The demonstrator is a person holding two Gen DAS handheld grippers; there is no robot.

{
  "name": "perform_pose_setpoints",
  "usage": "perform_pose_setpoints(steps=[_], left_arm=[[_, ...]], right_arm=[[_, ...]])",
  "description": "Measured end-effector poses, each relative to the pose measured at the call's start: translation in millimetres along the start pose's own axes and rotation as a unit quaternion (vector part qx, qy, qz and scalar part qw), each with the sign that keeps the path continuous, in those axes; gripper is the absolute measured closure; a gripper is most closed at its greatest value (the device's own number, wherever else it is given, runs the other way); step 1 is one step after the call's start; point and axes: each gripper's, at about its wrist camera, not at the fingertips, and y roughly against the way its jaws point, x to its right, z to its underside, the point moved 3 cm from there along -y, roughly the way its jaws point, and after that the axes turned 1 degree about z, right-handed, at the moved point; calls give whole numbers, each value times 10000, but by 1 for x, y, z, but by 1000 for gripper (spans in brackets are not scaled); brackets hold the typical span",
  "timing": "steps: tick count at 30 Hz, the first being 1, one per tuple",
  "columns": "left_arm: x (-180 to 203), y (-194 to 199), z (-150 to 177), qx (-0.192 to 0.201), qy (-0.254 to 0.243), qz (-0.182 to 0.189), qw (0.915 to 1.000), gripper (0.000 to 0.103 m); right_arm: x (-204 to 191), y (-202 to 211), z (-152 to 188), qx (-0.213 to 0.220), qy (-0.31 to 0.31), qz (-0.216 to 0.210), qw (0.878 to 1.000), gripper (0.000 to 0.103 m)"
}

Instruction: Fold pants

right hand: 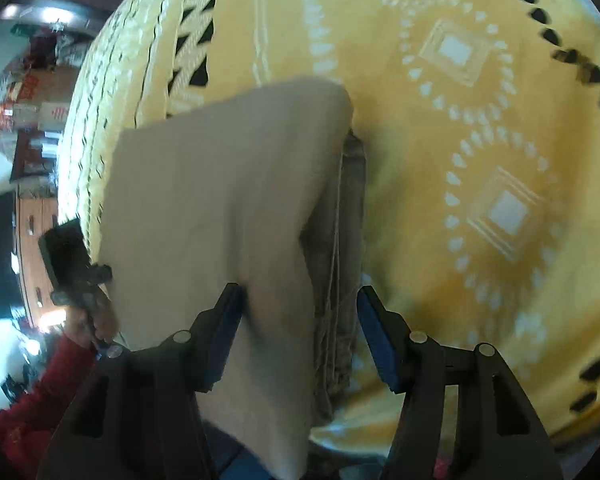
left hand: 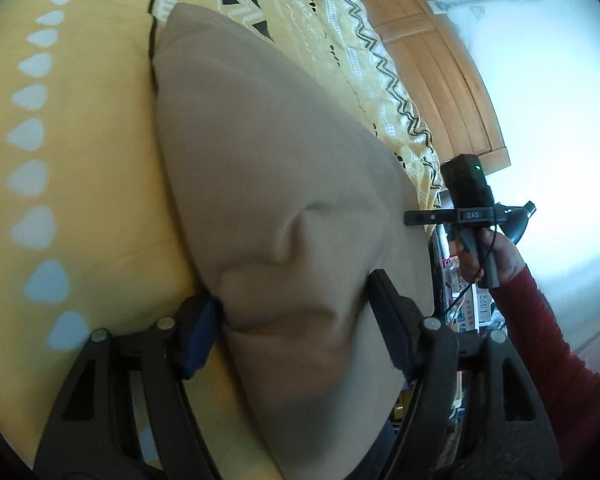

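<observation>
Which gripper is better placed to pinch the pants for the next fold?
Probably left. The left gripper already has bunched beige pants between its open jaws. The right gripper also straddles fabric, at the layered edge, but its view is blurred.

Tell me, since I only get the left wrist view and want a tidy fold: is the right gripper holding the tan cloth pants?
Observer: No. The right gripper stands open. The tan cloth pants lie between its blue pads, unclamped.
Operator: Does the folded side line up?
Observer: The stacked layer edges show along the right side, roughly aligned and slightly rumpled.
Operator: What lies beyond them?
Observer: The yellow patterned bedspread, with white diamond motifs there.
</observation>
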Motion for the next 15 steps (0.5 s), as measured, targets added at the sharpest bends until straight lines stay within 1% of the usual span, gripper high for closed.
perform_pose_setpoints(steps=[1, 2, 3, 4, 5, 6, 7, 8, 9, 10, 11, 13, 14, 15], left_arm=[[1, -1, -1, 5, -22, -11, 10000, 33], [2, -2, -1, 15, -28, 2, 10000, 33], [2, -3, -1, 19, -49, -2, 10000, 34], [4, -4, -2, 50, -77, -18, 10000, 35], [4, -3, -1, 88, -95, -15, 9999, 43], [7, -1, -1, 161, -154, 40, 9997, 62], [8, 2, 1, 199, -212, 105, 9995, 71], [11, 4, 2, 231, -269, 152, 9993, 78], [17, 9, 3, 304, -363, 217, 9986, 82], [23, 13, 5, 344, -435, 269, 9981, 83], [31, 20, 6, 403, -523, 330, 9973, 84], [41, 40, 6, 632, -531, 524, 9952, 85], [44, 53, 5, 764, -520, 581, 9940, 85], [48, 78, 4, 979, -525, 623, 9919, 85]], right_arm=[[1, -5, -2, -17, -9, 2, 10000, 24], [3, -14, -3, -40, -61, -90, 9999, 20], [4, -21, 9, -110, -95, -309, 9994, 20], [-1, -30, 12, -124, -46, -459, 9989, 20], [-8, -33, 16, -24, 107, -458, 9989, 22], [-14, -36, 20, 36, 223, -499, 9985, 27], [-19, -36, 22, 183, 324, -583, 9976, 44], [-28, -31, 27, 392, 427, -656, 9962, 57], [-37, -23, 34, 590, 522, -680, 9946, 61], [-44, -15, 40, 760, 559, -779, 9925, 66], [-50, -7, 46, 939, 557, -875, 9902, 68], [-71, 12, 65, 1260, 601, -1091, 9842, 69], [-84, 19, 73, 1356, 649, -1205, 9813, 69], [-94, 24, 79, 1423, 699, -1275, 9791, 69]])
